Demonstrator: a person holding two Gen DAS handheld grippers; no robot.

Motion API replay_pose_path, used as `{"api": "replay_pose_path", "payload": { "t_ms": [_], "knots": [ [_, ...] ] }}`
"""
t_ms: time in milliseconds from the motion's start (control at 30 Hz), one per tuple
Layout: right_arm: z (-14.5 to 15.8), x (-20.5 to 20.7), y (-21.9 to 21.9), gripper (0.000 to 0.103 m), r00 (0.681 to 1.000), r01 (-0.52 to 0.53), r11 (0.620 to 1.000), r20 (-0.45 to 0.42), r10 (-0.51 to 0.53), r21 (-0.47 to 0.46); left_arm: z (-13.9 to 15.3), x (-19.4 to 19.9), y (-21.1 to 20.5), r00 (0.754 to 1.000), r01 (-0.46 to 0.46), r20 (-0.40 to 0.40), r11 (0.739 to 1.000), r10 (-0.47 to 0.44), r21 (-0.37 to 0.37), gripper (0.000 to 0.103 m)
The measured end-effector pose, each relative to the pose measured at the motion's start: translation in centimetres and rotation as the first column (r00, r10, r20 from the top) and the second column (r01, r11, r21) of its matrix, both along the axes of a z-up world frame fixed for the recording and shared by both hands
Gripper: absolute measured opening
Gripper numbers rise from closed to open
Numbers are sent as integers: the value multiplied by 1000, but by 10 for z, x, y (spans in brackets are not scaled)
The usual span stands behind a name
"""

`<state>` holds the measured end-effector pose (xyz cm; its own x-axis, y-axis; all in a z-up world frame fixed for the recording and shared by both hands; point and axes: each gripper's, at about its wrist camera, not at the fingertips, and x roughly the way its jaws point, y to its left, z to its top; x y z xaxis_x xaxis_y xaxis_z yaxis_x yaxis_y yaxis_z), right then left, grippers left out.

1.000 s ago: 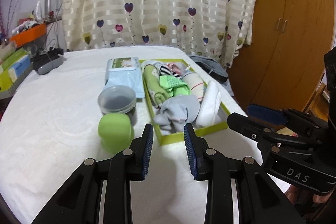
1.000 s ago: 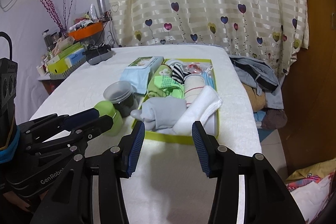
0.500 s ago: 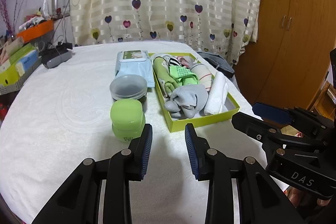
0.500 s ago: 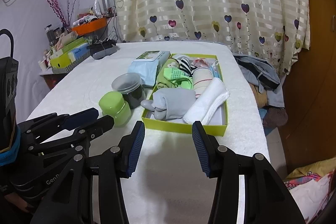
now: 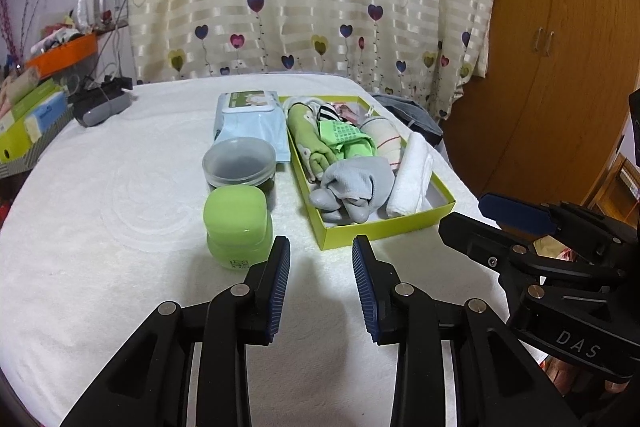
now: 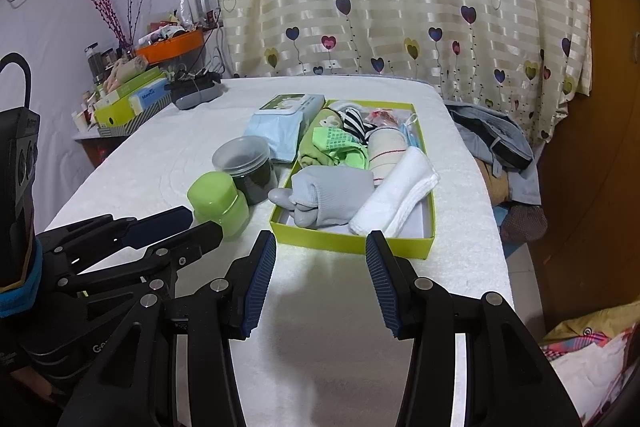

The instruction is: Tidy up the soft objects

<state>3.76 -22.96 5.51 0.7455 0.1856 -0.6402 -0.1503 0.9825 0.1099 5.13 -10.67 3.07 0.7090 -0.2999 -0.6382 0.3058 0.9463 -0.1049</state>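
Grey glove (image 5: 352, 183) in green box (image 5: 384, 229), fingers pointing toward cameras, left gripper (image 5: 321, 283) and right gripper (image 6: 321, 281) open, empty

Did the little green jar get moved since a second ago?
No. The green jar still stands against the clear tub, left of the yellow-green box. It only sits lower in the picture because the camera shifted; neither gripper touches it.

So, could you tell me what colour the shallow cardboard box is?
Lime green, white inside; right wrist view.
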Motion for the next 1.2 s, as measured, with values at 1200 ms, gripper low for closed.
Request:
{"api": "replay_pose_path", "payload": {
  "t_ms": [1200],
  "knots": [
    [-7, 1, 1, 48, 1000, -4, 1000, -14, 4, 2, -2, 8, -10, 1000, 18, -18, 1000, -18, 19, 31]
  ]
}}
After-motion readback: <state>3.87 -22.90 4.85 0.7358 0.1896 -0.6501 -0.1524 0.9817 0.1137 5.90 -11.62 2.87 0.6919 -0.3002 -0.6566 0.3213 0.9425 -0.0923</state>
